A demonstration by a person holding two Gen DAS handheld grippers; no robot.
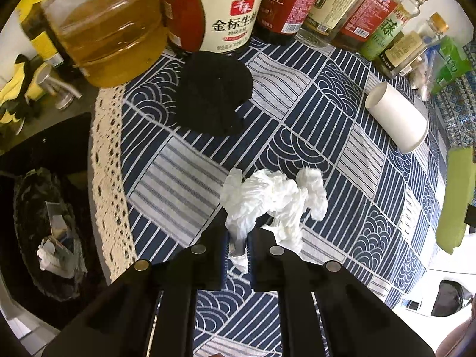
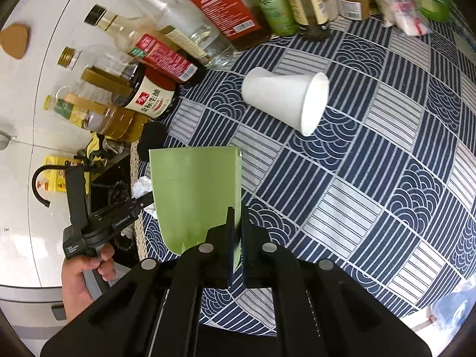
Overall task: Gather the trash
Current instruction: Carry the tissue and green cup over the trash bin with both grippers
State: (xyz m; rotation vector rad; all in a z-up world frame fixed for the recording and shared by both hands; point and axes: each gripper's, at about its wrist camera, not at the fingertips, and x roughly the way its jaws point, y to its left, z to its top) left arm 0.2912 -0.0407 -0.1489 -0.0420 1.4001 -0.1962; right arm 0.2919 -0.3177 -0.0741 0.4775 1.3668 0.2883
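The worktop (image 1: 342,113), under a blue-and-white patterned cloth, carries a row of sauce and oil bottles (image 1: 208,9) along its far edge; a black cloth (image 1: 214,98) lies near them, and a white paper cup (image 2: 285,98) lies tipped on its side; off the worktop's edge sits a dark bin (image 1: 44,226) with scraps inside; the right tool (image 2: 236,217) is clamped on a green dustpan (image 2: 196,190); the left tool (image 1: 238,232), pointing steeply down, pinches a crumpled white tissue (image 1: 273,196) just above the cloth.
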